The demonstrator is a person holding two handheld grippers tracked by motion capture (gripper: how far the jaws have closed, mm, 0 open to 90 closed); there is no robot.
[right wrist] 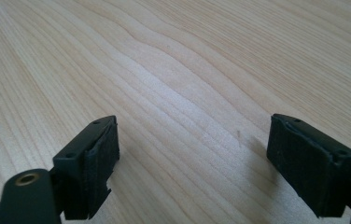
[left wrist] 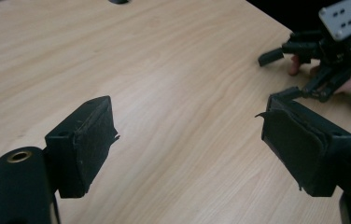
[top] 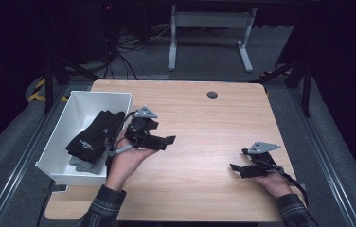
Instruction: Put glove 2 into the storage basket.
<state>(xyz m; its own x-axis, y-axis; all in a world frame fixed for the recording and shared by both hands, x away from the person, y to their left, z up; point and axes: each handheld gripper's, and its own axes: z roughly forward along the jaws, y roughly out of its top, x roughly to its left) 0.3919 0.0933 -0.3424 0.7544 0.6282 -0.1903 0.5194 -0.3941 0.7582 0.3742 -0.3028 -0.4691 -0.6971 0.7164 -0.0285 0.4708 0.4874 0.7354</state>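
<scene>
My left gripper [top: 164, 132] is held just right of a white bin [top: 57, 130], jaws pointing right over the wooden table [top: 204, 123]. In the left gripper view its jaws [left wrist: 190, 140] stand wide apart with only bare wood between them. My right gripper [top: 238, 159] rests low near the table's right front, jaws pointing left; it is also in the left gripper view [left wrist: 276, 77]. In the right gripper view its jaws [right wrist: 192, 158] are open over bare wood. Black folded fabric pieces with a white logo [top: 95, 135] lie in the bin on a grey piece [top: 84, 165].
A dark round cable hole [top: 212, 95] sits near the table's far edge. Beyond the table are the white legs of another desk [top: 171, 47] and loose cables on the floor [top: 124, 52]. Yellow-black tape [top: 36, 92] marks the floor at left.
</scene>
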